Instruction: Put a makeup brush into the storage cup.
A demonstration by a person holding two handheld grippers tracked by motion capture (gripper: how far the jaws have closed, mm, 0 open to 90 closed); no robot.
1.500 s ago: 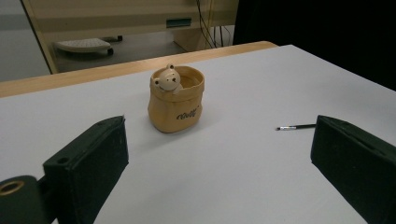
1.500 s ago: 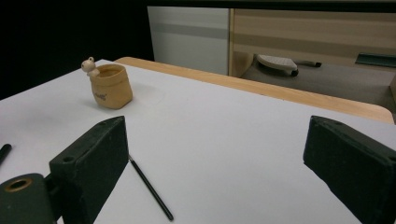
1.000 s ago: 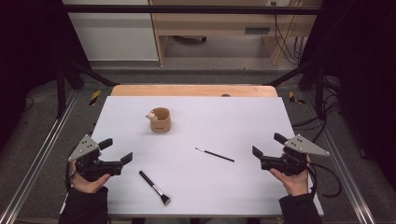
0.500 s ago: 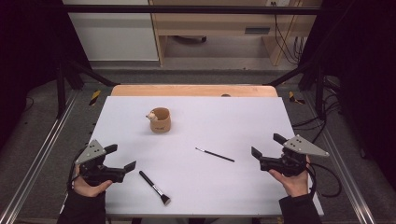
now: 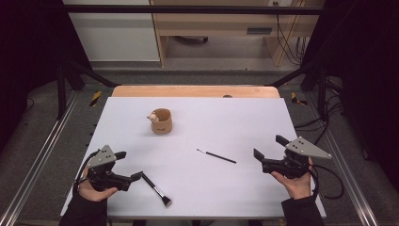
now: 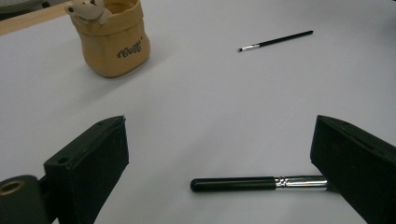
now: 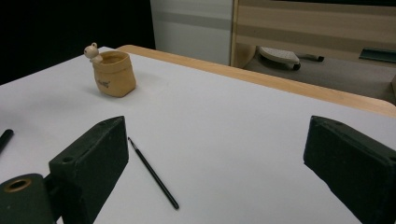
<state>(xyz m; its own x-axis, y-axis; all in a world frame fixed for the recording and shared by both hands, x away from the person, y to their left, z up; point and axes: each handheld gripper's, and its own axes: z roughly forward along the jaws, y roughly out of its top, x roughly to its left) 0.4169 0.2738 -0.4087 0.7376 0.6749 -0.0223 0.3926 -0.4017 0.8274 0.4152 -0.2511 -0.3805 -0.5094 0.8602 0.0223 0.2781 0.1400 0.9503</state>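
Reaching: your left gripper (image 5: 127,165) straddles the thick black-handled makeup brush (image 6: 259,183) lying flat on the white desk (image 5: 226,122), jaws released.
Brush: its handle lies between the jaws, silver ferrule beside one jaw.
Right gripper (image 5: 268,152): jaws released, near the thin black liner brush (image 5: 216,156).
Beyond: tan fabric pouch (image 5: 161,121).

L hand (image 5: 94,188) comes in at the bottom-left of the high view w/ the left gripper (image 5: 129,165) low over the table, jaws wide apart, pointing right and slightly away from the person. R hand (image 5: 294,181) at bottom-right holds the right gripper (image 5: 269,147), jaws also spread wide, aimed left toward table centre. Both wrists look roughly level, probably just above the surface.
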